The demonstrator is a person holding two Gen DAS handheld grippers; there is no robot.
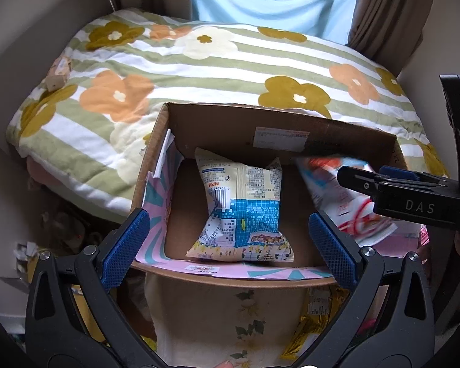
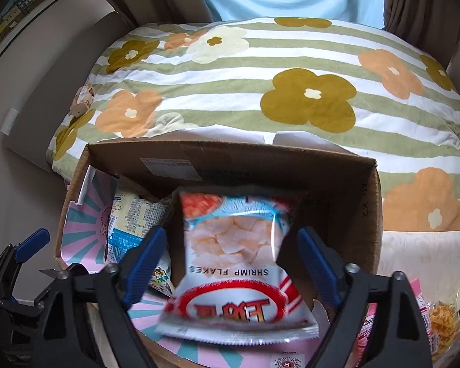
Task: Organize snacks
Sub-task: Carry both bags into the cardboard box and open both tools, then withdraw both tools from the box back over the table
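right gripper (image 2: 230, 263) fingers spread, shrimp flakes bag (image 2: 234, 257) loose between them over the cardboard box (image 2: 365, 202); left gripper (image 1: 230, 242) fingers released.

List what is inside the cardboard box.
Inside the cardboard box: a blue-and-cream snack bag lying on the bottom, and a shrimp flakes bag at its right side. The floor under both bags is hidden.
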